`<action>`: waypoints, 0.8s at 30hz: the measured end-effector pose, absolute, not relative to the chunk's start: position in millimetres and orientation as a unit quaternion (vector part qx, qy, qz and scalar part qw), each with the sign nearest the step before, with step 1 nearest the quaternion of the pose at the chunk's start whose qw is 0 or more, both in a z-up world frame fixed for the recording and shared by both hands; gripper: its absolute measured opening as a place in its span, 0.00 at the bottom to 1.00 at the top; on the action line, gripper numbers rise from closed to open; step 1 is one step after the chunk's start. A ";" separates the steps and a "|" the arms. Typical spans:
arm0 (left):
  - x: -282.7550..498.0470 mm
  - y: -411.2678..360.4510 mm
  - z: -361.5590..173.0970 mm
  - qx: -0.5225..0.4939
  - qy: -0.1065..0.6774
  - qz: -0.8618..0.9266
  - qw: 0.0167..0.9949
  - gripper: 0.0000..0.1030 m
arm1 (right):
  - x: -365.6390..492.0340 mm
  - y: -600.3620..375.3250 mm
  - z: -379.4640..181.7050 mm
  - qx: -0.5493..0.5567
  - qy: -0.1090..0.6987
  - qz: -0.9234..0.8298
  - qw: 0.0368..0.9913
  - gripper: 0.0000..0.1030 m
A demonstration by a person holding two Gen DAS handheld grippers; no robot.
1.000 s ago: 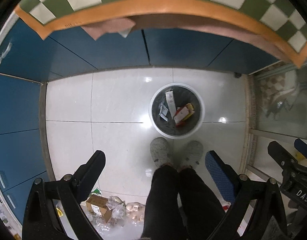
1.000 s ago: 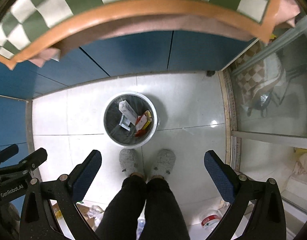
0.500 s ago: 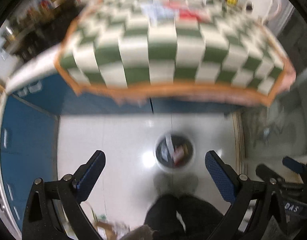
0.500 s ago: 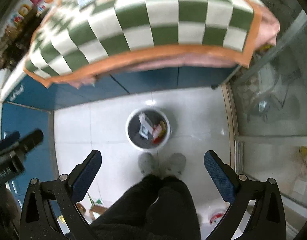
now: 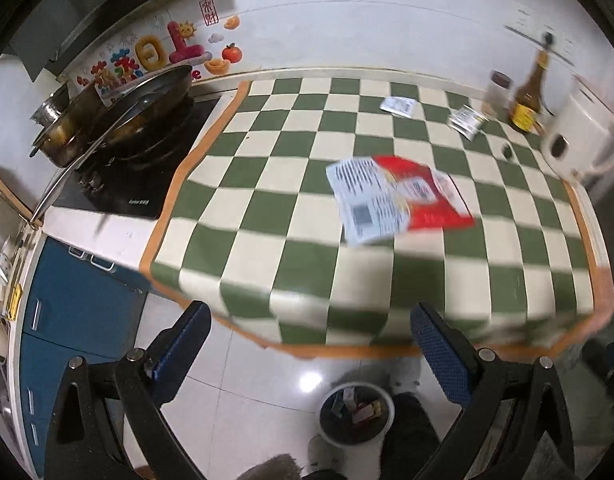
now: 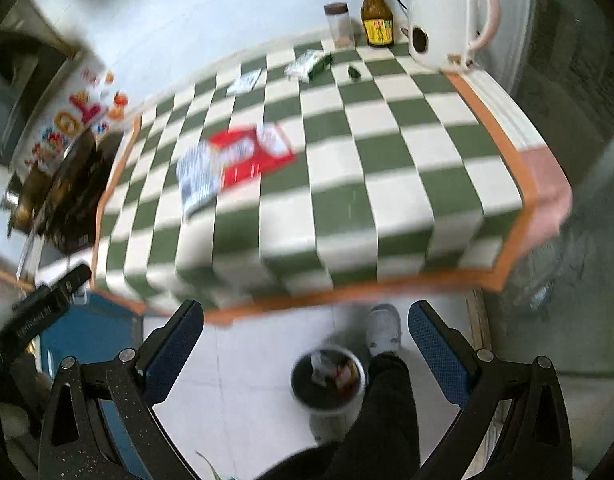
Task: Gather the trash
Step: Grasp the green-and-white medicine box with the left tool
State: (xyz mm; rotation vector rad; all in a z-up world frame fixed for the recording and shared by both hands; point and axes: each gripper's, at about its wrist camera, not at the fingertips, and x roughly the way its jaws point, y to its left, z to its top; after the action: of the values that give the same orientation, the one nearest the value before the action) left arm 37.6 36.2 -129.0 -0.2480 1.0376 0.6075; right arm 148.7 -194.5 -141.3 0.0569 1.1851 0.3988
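Note:
A red and white flat package (image 5: 395, 200) lies mid-counter on the green checked cloth (image 5: 267, 208); it also shows in the right wrist view (image 6: 235, 160). Two small wrappers (image 5: 399, 105) (image 5: 466, 120) lie farther back, also seen in the right wrist view (image 6: 245, 80) (image 6: 309, 65). A white trash bin (image 5: 355, 412) holding trash stands on the floor below, in the right wrist view (image 6: 327, 380) too. My left gripper (image 5: 307, 344) and right gripper (image 6: 307, 340) are both open and empty, in front of the counter edge.
A pan (image 5: 119, 120) sits on the stove at left. A brown bottle (image 6: 375, 12), a jar (image 6: 339, 26) and a white kettle (image 6: 447, 16) stand at the back right. The person's foot (image 6: 383, 328) is beside the bin. Blue cabinets (image 5: 75, 308) are at left.
Both grippers have tilted up from looking straight down at the bin and floor to facing the counter top. Both stay open and empty.

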 end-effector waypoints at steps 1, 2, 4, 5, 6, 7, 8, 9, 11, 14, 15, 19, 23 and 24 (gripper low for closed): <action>53.8 41.8 -130.4 -0.119 0.487 0.292 0.814 0.99 | 176.8 -190.0 -142.9 0.031 0.555 0.188 0.809 1.00; 73.5 47.5 -132.7 -0.121 0.489 0.300 0.810 0.99 | 200.9 -185.6 -145.4 0.033 0.555 0.191 0.809 1.00; 107.3 54.3 -136.3 -0.124 0.497 0.312 0.800 0.99 | 258.4 -175.1 -152.1 0.034 0.555 0.194 0.808 1.00; 133.6 58.6 -140.9 -0.127 0.505 0.313 0.794 0.99 | 299.7 -167.7 -157.8 0.033 0.556 0.192 0.808 1.00; 151.5 60.6 -144.9 -0.127 0.512 0.312 0.790 0.99 | 328.2 -163.7 -162.6 0.036 0.555 0.191 0.809 1.00; 179.5 62.3 -151.6 -0.122 0.523 0.309 0.785 0.99 | 353.9 -160.8 -167.3 0.037 0.555 0.191 0.809 0.96; 207.9 62.5 -158.7 -0.108 0.532 0.308 0.781 0.99 | 388.6 -156.1 -174.3 0.038 0.556 0.191 0.808 0.86; 230.8 61.8 -163.5 -0.091 0.539 0.309 0.778 0.99 | 418.8 -151.3 -182.5 0.039 0.558 0.191 0.806 0.78; 278.4 60.3 -175.1 -0.058 0.552 0.305 0.774 0.99 | 482.4 -134.4 -205.4 0.026 0.567 0.198 0.799 0.50; 338.8 63.6 -194.4 -0.045 0.573 0.287 0.767 0.99 | 540.9 -109.2 -238.9 -0.011 0.576 0.206 0.791 0.42; 356.1 64.8 -200.9 -0.045 0.579 0.280 0.764 0.99 | 552.8 -103.2 -249.9 -0.020 0.582 0.209 0.786 0.39; 412.1 61.5 -219.6 -0.038 0.597 0.245 0.763 0.98 | 572.7 -87.2 -283.1 -0.058 0.576 0.213 0.787 0.11; 460.9 44.5 -225.5 -0.019 0.597 0.182 0.781 0.98 | 584.9 -111.2 -276.3 -0.035 0.546 0.188 0.816 0.00; 473.3 38.5 -228.0 -0.011 0.599 0.166 0.784 0.98 | 585.5 -119.3 -273.9 -0.024 0.544 0.185 0.818 0.00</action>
State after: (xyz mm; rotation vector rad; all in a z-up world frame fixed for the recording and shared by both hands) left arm 473.3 38.5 -228.0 -0.0237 1.2921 0.3576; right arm 585.5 -119.3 -273.9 -0.0511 1.1585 0.3932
